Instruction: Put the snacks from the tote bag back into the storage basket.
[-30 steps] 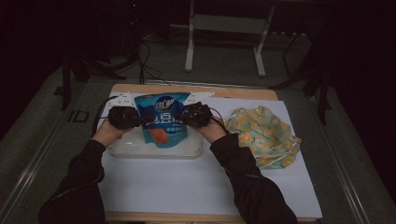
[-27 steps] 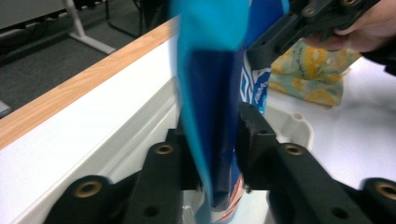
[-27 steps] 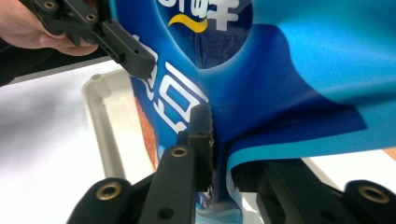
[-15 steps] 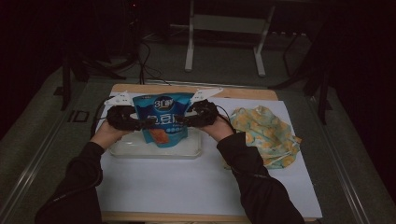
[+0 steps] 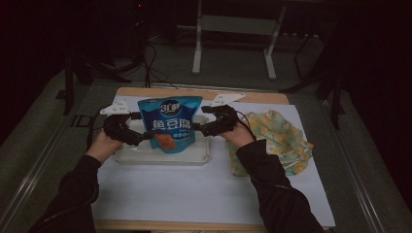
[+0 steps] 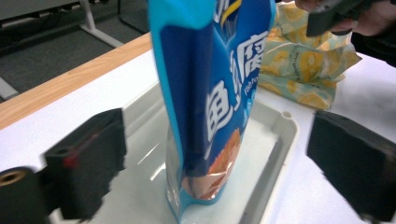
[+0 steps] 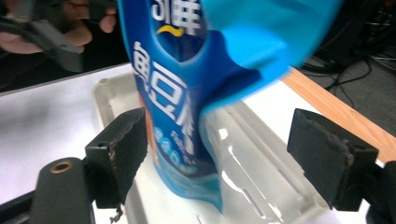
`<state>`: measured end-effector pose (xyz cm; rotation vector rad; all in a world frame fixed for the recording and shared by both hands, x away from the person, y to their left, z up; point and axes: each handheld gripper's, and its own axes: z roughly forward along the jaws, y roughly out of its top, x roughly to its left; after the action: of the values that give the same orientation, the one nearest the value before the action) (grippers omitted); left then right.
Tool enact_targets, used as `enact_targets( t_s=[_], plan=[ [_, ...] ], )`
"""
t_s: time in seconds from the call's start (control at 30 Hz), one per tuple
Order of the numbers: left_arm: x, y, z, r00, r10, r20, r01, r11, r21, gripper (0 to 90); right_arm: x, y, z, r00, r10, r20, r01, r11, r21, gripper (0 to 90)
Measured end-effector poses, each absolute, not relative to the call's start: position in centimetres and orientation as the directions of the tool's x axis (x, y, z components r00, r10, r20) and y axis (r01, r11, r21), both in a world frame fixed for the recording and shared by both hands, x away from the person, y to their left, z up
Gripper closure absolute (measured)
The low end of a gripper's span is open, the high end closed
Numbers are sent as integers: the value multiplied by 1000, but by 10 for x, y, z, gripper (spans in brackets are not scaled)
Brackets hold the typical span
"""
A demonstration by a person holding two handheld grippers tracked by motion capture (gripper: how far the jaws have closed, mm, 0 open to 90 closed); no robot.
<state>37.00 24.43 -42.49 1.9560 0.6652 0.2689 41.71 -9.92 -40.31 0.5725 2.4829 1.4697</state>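
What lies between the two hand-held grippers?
The blue pouch, standing in the clear tray, between the left hand-held gripper and right hand-held gripper, in the high view.

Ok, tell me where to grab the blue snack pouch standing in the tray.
Probably best to pinch the blue pouch at its flat side seams, one claw coming in from each side. It stands upright in the clear tray, and its narrow edges face the left claw and right claw, both just opened.
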Motion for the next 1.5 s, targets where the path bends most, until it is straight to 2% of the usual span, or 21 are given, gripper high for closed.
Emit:
enact_targets(
  t_s=[0.53, 0.83, 1.13, 1.5],
  plan=[
    [331, 255, -435, 821, 558, -119, 324, -285, 902, 28, 398, -139, -402, -893, 450, -4, 204, 412, 888, 182],
    [313, 261, -445, 795, 594, -124, 327, -248, 912, 28, 384, -160, -399, -879, 476, -13, 207, 406, 890, 181],
    [298, 256, -458, 786, 605, -132, 346, -252, 904, 28, 366, -190, -401, -866, 500, -21, 216, 411, 886, 181],
    [279, 249, -476, 783, 609, -130, 365, -280, 888, 28, 341, -233, -420, -844, 536, -8, 250, 408, 878, 182]
  ],
)
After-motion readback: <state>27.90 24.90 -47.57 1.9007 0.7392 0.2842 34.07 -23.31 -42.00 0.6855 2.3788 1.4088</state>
